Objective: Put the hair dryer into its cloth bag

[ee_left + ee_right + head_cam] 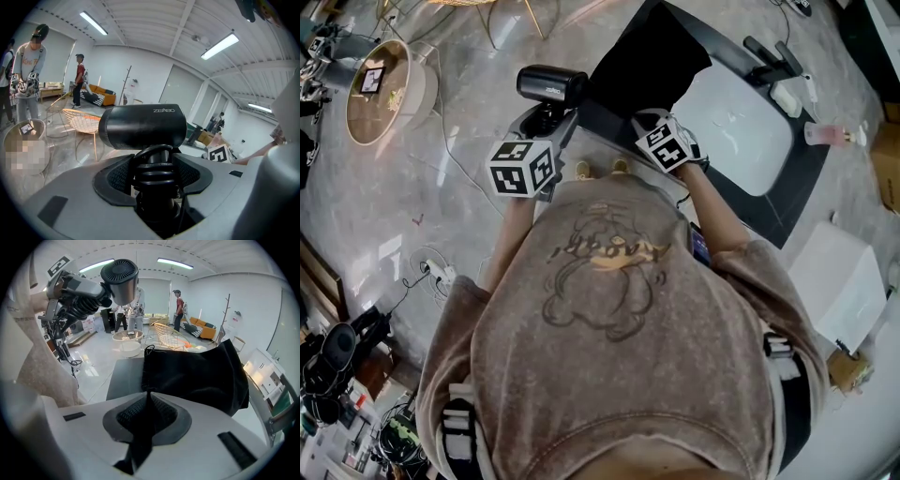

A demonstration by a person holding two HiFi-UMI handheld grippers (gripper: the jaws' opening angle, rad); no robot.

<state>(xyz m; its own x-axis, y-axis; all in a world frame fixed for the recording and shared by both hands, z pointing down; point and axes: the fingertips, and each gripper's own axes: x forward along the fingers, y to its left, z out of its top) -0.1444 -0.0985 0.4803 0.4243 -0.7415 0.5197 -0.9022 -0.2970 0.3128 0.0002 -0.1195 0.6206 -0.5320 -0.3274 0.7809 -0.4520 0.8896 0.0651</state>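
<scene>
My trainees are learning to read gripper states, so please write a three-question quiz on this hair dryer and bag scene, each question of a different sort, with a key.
1. True or false: the hair dryer already lies inside the cloth bag.
2. What is the right hand-held gripper shut on? A) black cloth of the bag B) the dryer's cord C) nothing
3. Fill in: the dryer is gripped below its barrel by the ___ hand-held gripper.
Key: 1 false, it is held outside the bag; 2 A; 3 left, the left hand-held gripper.
</scene>
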